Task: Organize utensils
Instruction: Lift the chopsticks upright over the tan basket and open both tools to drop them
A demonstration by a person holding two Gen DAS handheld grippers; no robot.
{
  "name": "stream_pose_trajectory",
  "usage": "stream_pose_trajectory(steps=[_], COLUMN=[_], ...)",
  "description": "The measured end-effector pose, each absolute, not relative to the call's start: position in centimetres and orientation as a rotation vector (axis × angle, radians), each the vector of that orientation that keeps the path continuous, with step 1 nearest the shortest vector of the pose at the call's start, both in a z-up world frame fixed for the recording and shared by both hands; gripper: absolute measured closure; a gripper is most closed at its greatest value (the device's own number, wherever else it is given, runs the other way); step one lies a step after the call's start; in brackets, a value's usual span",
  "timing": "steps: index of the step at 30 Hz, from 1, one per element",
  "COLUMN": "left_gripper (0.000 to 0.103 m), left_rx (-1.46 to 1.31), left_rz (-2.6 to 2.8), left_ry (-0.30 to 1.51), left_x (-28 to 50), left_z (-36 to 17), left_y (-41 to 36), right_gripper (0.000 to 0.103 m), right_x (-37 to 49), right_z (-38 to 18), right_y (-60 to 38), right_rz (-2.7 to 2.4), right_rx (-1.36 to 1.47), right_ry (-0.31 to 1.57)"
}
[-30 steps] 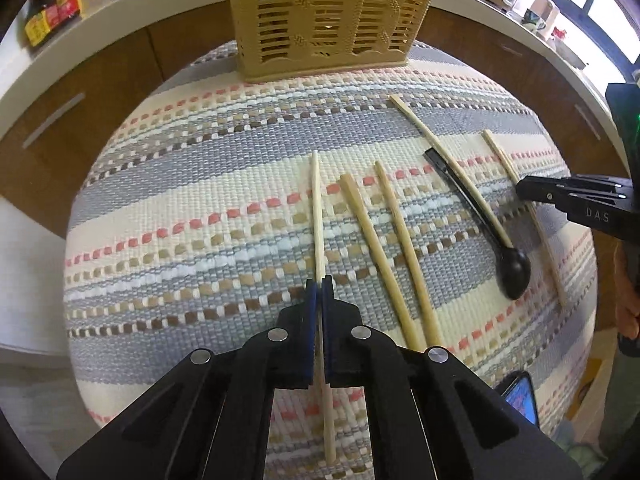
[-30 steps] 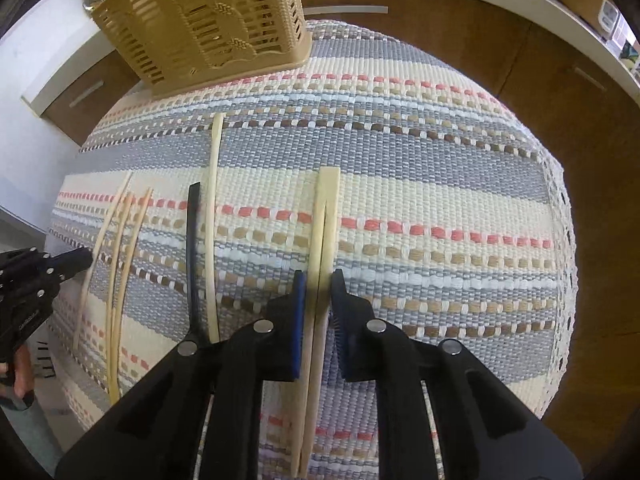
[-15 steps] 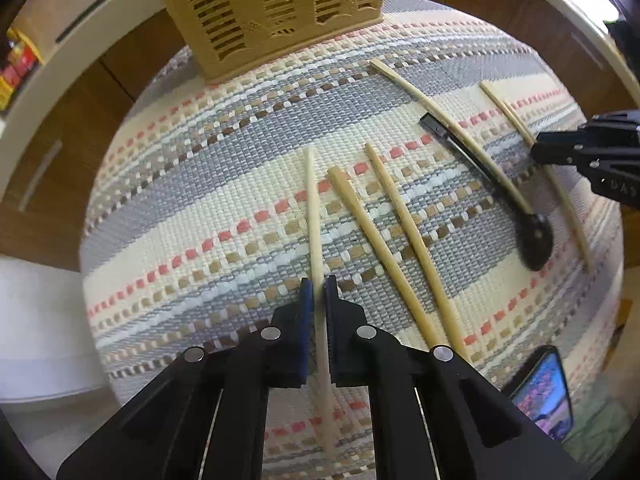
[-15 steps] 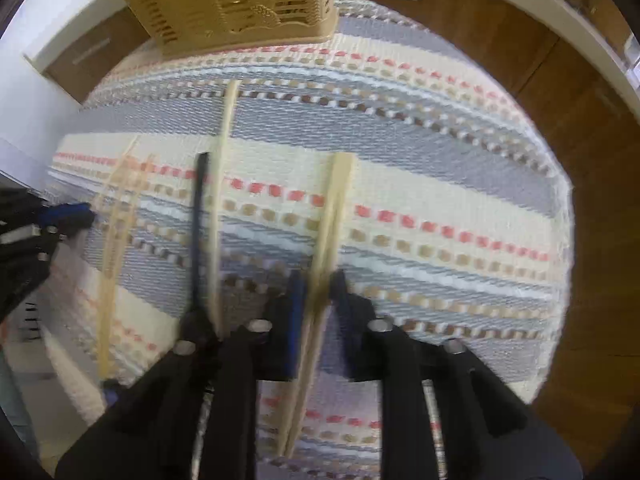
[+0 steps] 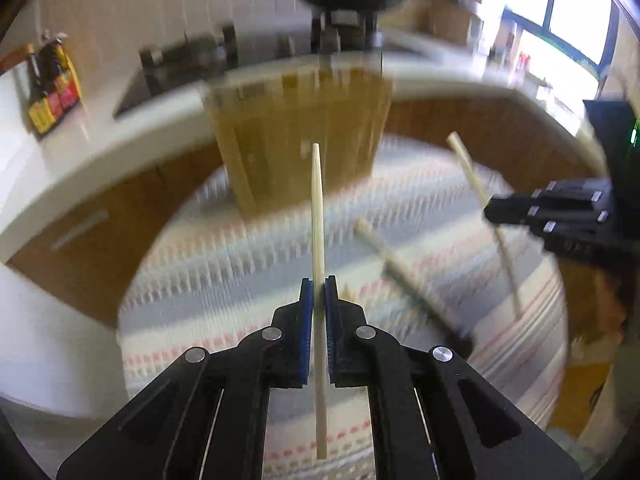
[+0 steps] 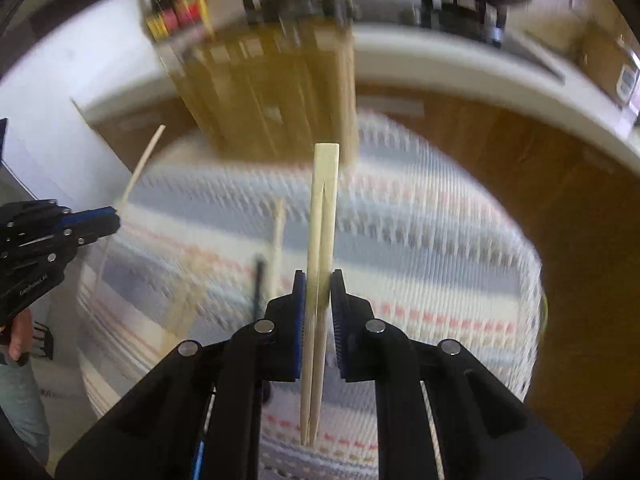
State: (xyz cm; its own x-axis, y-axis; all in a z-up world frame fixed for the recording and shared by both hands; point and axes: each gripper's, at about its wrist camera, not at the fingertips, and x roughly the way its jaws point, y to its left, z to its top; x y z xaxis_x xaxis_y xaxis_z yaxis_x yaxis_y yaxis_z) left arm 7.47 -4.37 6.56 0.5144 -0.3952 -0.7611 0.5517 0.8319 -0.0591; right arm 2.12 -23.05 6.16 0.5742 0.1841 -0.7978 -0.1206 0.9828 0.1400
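Chopsticks are up off the table in both my hands: my left hand-held gripper (image 5: 319,280) pinches a single chopstick (image 5: 317,208), my right hand-held gripper (image 6: 318,276) pinches a joined pair (image 6: 322,208). Both point toward the slatted basket (image 5: 300,136) ahead. I judge this the carry step; next I must tip each end down into the basket's open top.

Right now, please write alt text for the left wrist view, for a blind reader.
The left gripper is closed on a single chopstick, lifted above the striped cloth and pointing at a blurred yellow basket. At right, the right gripper holds another.
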Motion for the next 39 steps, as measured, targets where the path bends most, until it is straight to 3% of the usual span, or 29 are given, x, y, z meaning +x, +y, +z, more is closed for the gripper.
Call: stream_pose_trajectory(steps=[8,15,22,39], left_gripper=[0.099,0.099,0.099,0.099], left_rx=[-0.013,-0.1,-0.165,-0.15], left_rz=[-0.596,-0.558,-0.491,-0.349], left_ry=[0.551,0.399,0.288,0.177], left_x=[10.2,13.9,18.9,21.7], left_z=[15.2,18.3,17.7,12.6], left_y=[-3.6,-5.1,-5.0,-4.8], right_gripper=[0.092,0.092,0.092,0.092], right_x=[4.9,8.3,11.7,15.3], right_z=[14.6,17.1,18.4,14.0], right_y=[-23.6,-24.0,-25.4,-23.9], right_rz=[0.212,0.201,0.139,-0.006], right_rx=[0.092,0.102,0.158,0.093], right_ry=[0.638,0.453,0.255,0.181])
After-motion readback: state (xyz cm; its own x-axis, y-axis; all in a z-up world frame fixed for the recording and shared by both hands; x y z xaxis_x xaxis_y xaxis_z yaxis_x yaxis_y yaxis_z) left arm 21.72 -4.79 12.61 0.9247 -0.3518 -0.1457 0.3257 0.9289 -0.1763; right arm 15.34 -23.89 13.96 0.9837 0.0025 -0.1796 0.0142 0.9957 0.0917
